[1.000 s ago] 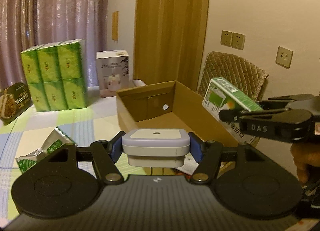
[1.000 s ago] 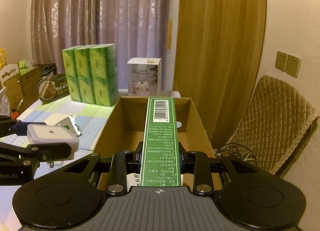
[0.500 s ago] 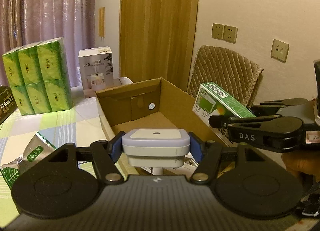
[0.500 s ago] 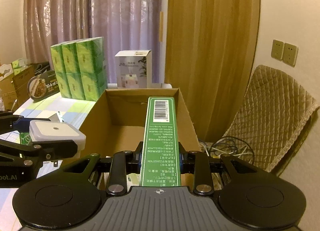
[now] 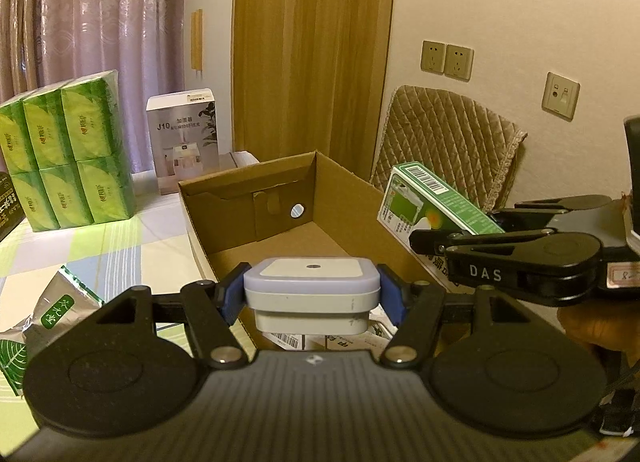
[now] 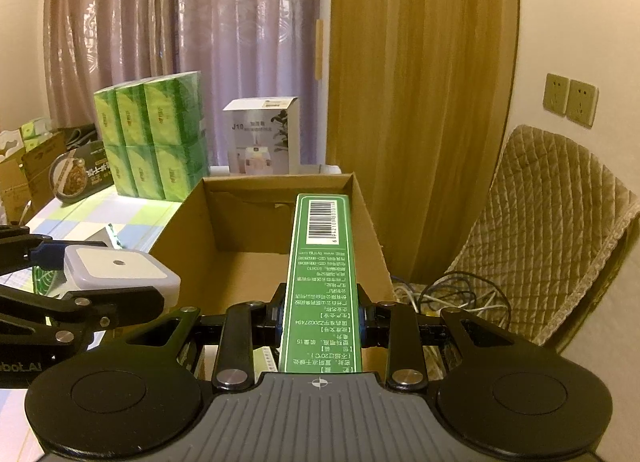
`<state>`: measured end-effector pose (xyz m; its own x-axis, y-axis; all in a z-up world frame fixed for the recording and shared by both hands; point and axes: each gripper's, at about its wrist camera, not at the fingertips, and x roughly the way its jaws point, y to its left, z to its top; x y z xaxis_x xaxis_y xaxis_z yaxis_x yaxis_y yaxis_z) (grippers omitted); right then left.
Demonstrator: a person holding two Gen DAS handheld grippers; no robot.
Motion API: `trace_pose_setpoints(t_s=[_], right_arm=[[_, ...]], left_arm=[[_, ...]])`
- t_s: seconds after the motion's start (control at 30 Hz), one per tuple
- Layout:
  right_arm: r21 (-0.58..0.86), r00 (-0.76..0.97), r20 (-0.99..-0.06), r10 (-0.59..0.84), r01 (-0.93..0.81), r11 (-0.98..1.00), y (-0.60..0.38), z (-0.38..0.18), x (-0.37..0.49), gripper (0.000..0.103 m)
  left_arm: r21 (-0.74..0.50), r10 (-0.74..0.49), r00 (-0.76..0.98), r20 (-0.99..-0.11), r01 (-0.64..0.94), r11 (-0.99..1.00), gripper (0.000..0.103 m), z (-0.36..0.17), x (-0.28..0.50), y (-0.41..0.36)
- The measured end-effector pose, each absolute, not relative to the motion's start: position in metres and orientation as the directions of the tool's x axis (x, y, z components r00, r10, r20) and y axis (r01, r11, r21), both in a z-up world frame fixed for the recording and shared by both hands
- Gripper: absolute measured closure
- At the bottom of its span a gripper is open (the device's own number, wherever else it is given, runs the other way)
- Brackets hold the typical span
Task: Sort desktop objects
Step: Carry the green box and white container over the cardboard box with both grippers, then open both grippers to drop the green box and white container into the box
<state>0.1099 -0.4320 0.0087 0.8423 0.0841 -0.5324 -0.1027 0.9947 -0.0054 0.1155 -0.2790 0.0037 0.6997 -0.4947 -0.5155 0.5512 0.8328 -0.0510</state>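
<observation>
My left gripper (image 5: 312,298) is shut on a white square plug-in device (image 5: 311,292), its blue pads pressing both sides. It hangs over the near end of an open cardboard box (image 5: 344,198). My right gripper (image 6: 320,312) is shut on a long green carton (image 6: 320,282) with a barcode on its far end, pointing over the same box (image 6: 372,222). In the left wrist view the green carton (image 5: 432,198) and right gripper (image 5: 432,240) sit above the box's right wall. In the right wrist view the white device (image 6: 120,274) shows at the left.
A stack of green tissue packs (image 5: 64,154) and a white humidifier box (image 5: 184,146) stand on the checked tablecloth behind the box. A green tea pouch (image 5: 48,310) lies at the left. Papers lie in the box's near end. A quilted chair (image 6: 552,238) and cables (image 6: 452,298) are at the right.
Both grippers have moved forward and slightly down toward the cardboard box, which now looms larger and more central. Both grips are unchanged.
</observation>
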Motion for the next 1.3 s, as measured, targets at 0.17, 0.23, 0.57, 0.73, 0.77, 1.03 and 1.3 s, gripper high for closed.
trace_pose_setpoints(t_s=[0.17,0.23,0.57,0.73,0.77,1.03,1.3], right_arm=[[-0.002,0.838,-0.54,0.082,-0.098,0.995,-0.434,0.004,0.11,0.075],[-0.001,0.836,-0.543,0.08,-0.096,0.995,-0.435,0.002,0.109,0.075],[0.003,0.831,-0.55,0.084,-0.099,0.995,-0.432,-0.001,0.107,0.075],[0.003,0.829,-0.552,0.09,-0.106,0.994,-0.428,-0.002,0.108,0.075],[0.002,0.829,-0.553,0.091,-0.108,0.994,-0.427,-0.002,0.108,0.075],[-0.033,0.839,-0.534,0.104,-0.144,0.989,-0.415,-0.001,0.118,0.075],[-0.027,0.844,-0.526,0.106,-0.142,0.99,-0.412,-0.003,0.108,0.036]], left_arm=[[-0.067,-0.507,0.683,-0.525,0.561,0.825,0.035,0.0,0.12,-0.281],[-0.06,-0.497,0.69,-0.527,0.553,0.831,0.027,-0.002,0.121,-0.28],[-0.061,-0.479,0.707,-0.52,0.529,0.846,0.027,-0.005,0.11,-0.259],[-0.078,-0.469,0.707,-0.528,0.51,0.857,0.027,-0.008,0.108,-0.249],[-0.081,-0.468,0.708,-0.529,0.506,0.858,0.027,-0.008,0.108,-0.247],[-0.089,-0.465,0.715,-0.522,0.497,0.863,0.027,-0.005,0.106,-0.241],[-0.102,-0.445,0.723,-0.528,0.466,0.879,0.027,-0.007,0.105,-0.225]])
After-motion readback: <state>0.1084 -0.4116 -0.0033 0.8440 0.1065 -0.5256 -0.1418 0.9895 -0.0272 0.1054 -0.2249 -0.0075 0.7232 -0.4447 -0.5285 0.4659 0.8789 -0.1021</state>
